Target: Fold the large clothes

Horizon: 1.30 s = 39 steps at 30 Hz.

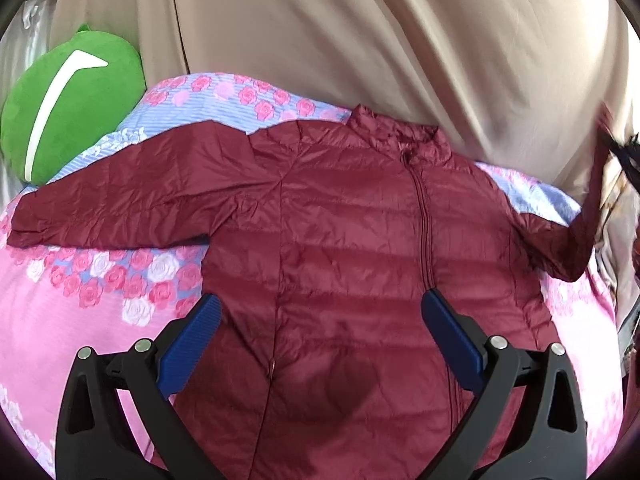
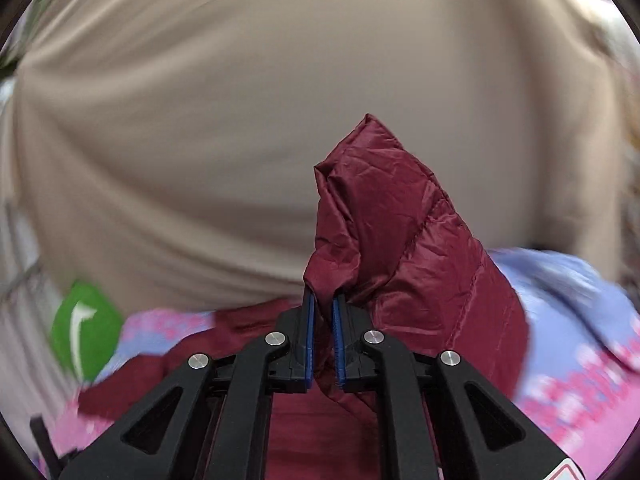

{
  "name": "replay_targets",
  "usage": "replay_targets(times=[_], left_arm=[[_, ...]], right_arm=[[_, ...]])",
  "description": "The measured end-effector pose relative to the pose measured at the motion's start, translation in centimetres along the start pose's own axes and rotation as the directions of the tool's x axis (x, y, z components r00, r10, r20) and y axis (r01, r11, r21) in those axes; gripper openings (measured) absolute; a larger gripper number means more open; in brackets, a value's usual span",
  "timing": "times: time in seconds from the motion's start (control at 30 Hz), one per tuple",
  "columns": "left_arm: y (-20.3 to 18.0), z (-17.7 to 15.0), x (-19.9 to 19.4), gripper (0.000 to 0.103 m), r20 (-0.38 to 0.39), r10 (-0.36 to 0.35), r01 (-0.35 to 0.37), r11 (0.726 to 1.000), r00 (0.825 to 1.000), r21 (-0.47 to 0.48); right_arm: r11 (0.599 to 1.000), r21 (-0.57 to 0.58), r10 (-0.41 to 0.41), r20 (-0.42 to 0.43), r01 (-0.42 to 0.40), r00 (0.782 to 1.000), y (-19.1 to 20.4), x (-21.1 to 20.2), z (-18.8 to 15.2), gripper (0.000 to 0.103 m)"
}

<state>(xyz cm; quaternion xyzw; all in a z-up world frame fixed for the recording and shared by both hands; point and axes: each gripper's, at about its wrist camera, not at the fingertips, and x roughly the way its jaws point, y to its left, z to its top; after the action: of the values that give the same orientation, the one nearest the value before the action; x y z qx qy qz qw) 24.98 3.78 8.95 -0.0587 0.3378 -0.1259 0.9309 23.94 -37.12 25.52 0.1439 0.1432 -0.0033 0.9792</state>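
Here, right claw (image 2: 323,300) pinching maroon jacket (image 1: 340,240) sleeve, lifted; left claw (image 1: 320,308) spread wide, empty

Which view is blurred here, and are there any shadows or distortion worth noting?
Right wrist view: motion-blurred curtain and green plush, sharp sleeve in the right gripper. Left wrist view: mostly sharp, striped shadows across the jacket, fisheye bending, dark corners.
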Motion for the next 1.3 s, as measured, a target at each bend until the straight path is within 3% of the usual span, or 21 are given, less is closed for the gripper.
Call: replay_targets(times=[0.1,0.17,0.27,0.37,0.43,0.5,0.57,0.67,0.77,0.83,0.9,1.0,1.07,1.13,1.23,1.27,1.3], left_arm=[[0.4,0.9,0.3,0.098,0.021,0.000,0.000,1.000,1.000,-0.002],[1.0,1.3,0.6,0.098,0.028,0.005,-0.005,1.000,1.000,-0.004],[2.1,1.6,1.0,0.098,0.031,0.024,-0.024,1.000,0.999,-0.006],[3.9,1.8,2.2,0.098,0.021,0.053,-0.053,0.998,0.998,-0.015],[5.1,1.8,3.2,0.098,0.004,0.048,-0.048,0.998,0.999,-0.033],[6.2,1.9,4.5,0.098,-0.018,0.026,-0.027,0.998,0.999,-0.064],[7.1,2.1,5.5,0.098,-0.038,0.006,-0.010,0.996,0.999,-0.093],[7.9,2.8,6.8,0.098,-0.056,-0.055,0.047,0.989,0.997,-0.137],[7.5,3.5,7.6,0.098,-0.057,-0.111,0.100,0.981,0.992,-0.167],[5.9,4.4,9.0,0.098,-0.074,-0.134,0.122,0.983,0.988,-0.139],[3.7,5.0,10.8,0.098,-0.113,-0.116,0.108,0.991,0.987,-0.075],[0.8,5.4,13.8,0.098,-0.134,-0.012,0.019,0.998,0.991,0.052],[0.1,5.6,15.6,0.097,-0.146,0.035,-0.022,0.996,0.989,0.086],[0.4,5.7,17.3,0.081,-0.174,0.036,-0.027,0.998,0.984,0.058],[1.3,5.9,18.5,0.022,-0.225,-0.028,0.029,1.000,0.974,-0.001],[1.4,6.2,18.5,0.007,-0.230,-0.049,0.048,0.999,0.972,-0.007],[1.5,6.6,18.3,0.004,-0.234,-0.061,0.060,0.998,0.970,-0.012]], right_arm=[[0.980,-0.109,0.158,-0.087,-0.167,0.984,9.3,5.5,-1.6,0.008],[0.963,-0.146,0.207,-0.152,-0.229,0.966,13.4,8.9,-3.4,0.008],[0.930,-0.178,0.255,-0.317,-0.322,0.913,19.5,15.5,-8.8,0.008],[0.910,-0.207,0.241,-0.440,-0.358,0.865,22.7,18.4,-14.8,0.013],[0.897,-0.213,0.229,-0.528,-0.388,0.818,23.8,20.3,-19.2,0.014],[0.886,-0.204,0.238,-0.571,-0.417,0.786,23.9,20.3,-21.5,0.018],[0.875,-0.185,0.273,-0.576,-0.447,0.771,23.8,18.8,-22.2,0.029],[0.864,-0.146,0.359,-0.494,-0.482,0.792,19.7,14.1,-19.1,0.045],[0.898,-0.108,0.367,-0.350,-0.426,0.862,13.7,9.3,-15.1,0.059],[0.955,-0.087,0.254,-0.253,-0.283,0.934,8.2,6.8,-13.0,0.059],[0.992,-0.066,0.095,-0.207,-0.111,0.974,3.6,5.5,-12.1,0.061],[0.998,0.028,-0.048,-0.230,0.056,0.972,-2.6,5.0,-11.7,0.061],[0.990,0.054,-0.117,-0.248,0.134,0.962,-5.4,5.0,-11.9,0.061],[0.979,0.056,-0.171,-0.274,0.194,0.946,-7.2,5.7,-12.7,0.061],[0.970,0.069,-0.198,-0.337,0.234,0.920,-9.6,7.1,-14.0,0.061],[0.968,0.080,-0.196,-0.356,0.239,0.914,-10.1,7.6,-14.4,0.061],[0.967,0.085,-0.194,-0.370,0.241,0.908,-9.5,8.3,-15.2,0.061]])
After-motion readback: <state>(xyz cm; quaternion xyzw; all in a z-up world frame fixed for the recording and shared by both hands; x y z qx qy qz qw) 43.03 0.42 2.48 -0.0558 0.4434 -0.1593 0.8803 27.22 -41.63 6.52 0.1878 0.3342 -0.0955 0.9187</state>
